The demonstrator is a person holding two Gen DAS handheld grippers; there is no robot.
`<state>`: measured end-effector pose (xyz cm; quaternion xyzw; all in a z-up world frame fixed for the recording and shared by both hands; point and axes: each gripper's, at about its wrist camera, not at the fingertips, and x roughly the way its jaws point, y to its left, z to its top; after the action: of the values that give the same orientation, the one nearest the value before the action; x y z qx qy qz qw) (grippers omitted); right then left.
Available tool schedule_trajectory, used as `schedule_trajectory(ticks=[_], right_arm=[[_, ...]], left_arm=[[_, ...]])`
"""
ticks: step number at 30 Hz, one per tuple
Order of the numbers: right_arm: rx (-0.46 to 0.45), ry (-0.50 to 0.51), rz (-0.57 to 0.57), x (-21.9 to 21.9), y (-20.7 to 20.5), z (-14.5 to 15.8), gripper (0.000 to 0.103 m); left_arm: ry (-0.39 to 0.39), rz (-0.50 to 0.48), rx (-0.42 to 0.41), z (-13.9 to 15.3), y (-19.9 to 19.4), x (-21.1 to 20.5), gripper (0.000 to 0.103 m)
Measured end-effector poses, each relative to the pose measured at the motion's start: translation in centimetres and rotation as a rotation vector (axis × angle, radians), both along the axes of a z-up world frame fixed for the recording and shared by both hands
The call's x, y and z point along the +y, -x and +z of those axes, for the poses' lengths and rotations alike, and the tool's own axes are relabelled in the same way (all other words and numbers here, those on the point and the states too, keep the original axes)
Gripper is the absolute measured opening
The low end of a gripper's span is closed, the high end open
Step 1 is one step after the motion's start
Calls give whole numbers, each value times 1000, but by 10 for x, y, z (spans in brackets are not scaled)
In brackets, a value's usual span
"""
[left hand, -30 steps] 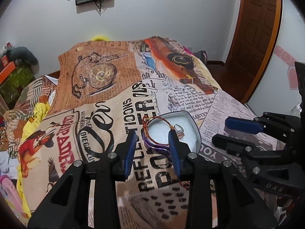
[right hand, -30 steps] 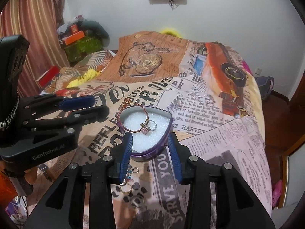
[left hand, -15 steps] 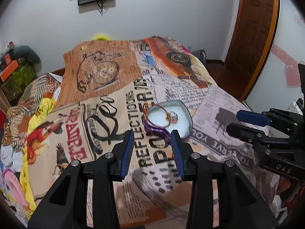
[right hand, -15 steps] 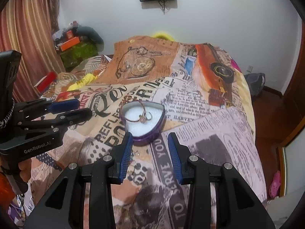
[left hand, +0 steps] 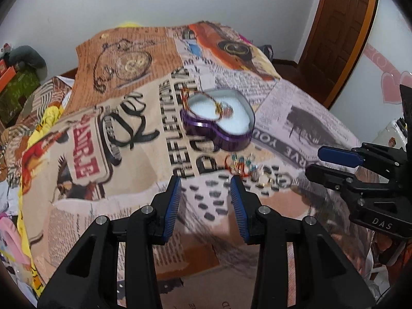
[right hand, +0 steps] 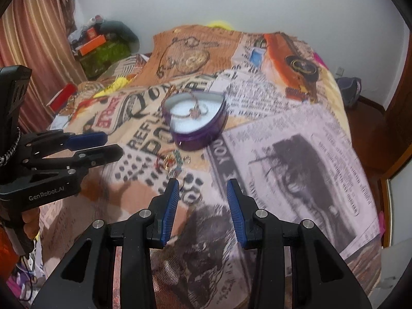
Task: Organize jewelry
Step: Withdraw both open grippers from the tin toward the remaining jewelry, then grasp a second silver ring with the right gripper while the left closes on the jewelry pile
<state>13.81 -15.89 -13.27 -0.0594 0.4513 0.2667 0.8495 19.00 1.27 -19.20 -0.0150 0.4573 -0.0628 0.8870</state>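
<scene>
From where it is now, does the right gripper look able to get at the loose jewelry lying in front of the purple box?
Probably yes: the right gripper is open and empty, the loose jewelry lies uncovered on the bedspread just ahead, slightly left.

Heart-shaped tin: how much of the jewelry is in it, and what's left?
Partly done. The purple heart-shaped tin already holds a gold bangle and ring. Nothing is in hand: left gripper and right gripper are both open and empty. A cluster of loose jewelry lies on the bedspread in front of the tin.
</scene>
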Motion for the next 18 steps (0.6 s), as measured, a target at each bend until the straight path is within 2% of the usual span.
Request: schedule_trajectory(ticks=[8,15,18], right_arm=[[41,38,54,13,3,-24,35],[13,63,88,20,0,-28,35],[15,63,107,22,-2,-31,35]], left_arm=[[6,-23,23,-12,1,-4,39],[5,-44,14,-17,-6,-9,38],[15,-48,18,-19,-10,-10,30]])
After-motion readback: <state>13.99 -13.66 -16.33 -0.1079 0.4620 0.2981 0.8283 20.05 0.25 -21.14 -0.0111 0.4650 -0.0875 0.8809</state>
